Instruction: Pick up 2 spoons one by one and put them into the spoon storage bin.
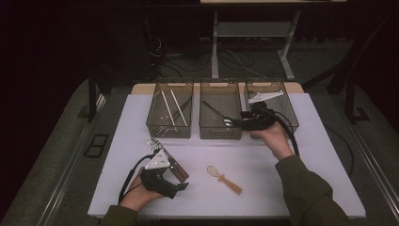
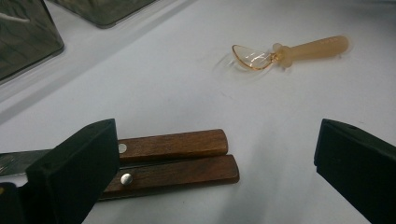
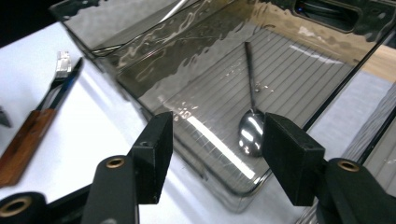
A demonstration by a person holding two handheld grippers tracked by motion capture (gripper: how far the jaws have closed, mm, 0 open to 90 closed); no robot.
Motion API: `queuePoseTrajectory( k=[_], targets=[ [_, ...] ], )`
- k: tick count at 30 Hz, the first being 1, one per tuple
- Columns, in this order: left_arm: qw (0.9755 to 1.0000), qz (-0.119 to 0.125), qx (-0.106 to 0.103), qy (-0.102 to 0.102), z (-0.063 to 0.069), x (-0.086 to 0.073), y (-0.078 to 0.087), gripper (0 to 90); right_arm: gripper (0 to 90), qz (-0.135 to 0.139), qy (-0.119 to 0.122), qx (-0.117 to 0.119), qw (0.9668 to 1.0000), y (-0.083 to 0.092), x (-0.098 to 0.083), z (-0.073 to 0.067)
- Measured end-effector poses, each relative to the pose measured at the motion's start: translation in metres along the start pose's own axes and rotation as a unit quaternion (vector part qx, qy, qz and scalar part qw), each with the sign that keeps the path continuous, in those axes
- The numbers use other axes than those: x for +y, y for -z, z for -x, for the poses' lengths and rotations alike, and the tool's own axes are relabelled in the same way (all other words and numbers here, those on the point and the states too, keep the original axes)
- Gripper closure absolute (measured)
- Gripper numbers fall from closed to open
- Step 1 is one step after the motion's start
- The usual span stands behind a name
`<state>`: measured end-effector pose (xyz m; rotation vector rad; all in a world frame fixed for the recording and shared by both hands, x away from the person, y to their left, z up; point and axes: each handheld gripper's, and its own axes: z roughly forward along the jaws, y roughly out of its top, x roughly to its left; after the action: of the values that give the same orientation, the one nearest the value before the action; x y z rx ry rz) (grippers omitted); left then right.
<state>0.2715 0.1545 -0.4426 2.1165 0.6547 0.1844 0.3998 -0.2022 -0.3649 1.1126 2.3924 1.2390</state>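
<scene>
My right gripper [image 1: 231,122] hangs open over the near right corner of the middle clear bin [image 1: 220,133]. A metal spoon [image 3: 251,135] lies on that bin's floor, seen through the gap between the jaws of the right gripper [image 3: 217,140], with nothing gripped. My left gripper [image 1: 175,184] rests low at the near left of the table, open [image 2: 217,154]. Two wooden-handled utensils [image 2: 177,158] lie side by side on the white table, their handle ends just inside the left jaw, untouched. An orange plastic spoon [image 2: 285,52] lies farther out; in the high view this orange spoon [image 1: 225,179] sits near the front middle.
Three clear bins stand in a row at the back of the white table [image 1: 291,165]. The left bin [image 1: 169,129] holds several long sticks. The right bin [image 1: 288,115] is just behind my right hand. The table's front edge is close to my left hand.
</scene>
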Motion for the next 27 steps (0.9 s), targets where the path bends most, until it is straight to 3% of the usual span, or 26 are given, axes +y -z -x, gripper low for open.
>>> queuePoseTrajectory(
  k=[11,27],
  targets=[
    [1.0000,0.000,0.001,0.001,0.000,0.000,0.000,0.0,42.2,0.003,0.012,0.028,0.9995,0.020,-0.020,-0.005],
    [1.0000,-0.001,0.003,0.001,0.000,0.000,0.000,0.0,39.5,-0.002,0.046,0.076,0.9961,0.047,-0.054,-0.027]
  ],
)
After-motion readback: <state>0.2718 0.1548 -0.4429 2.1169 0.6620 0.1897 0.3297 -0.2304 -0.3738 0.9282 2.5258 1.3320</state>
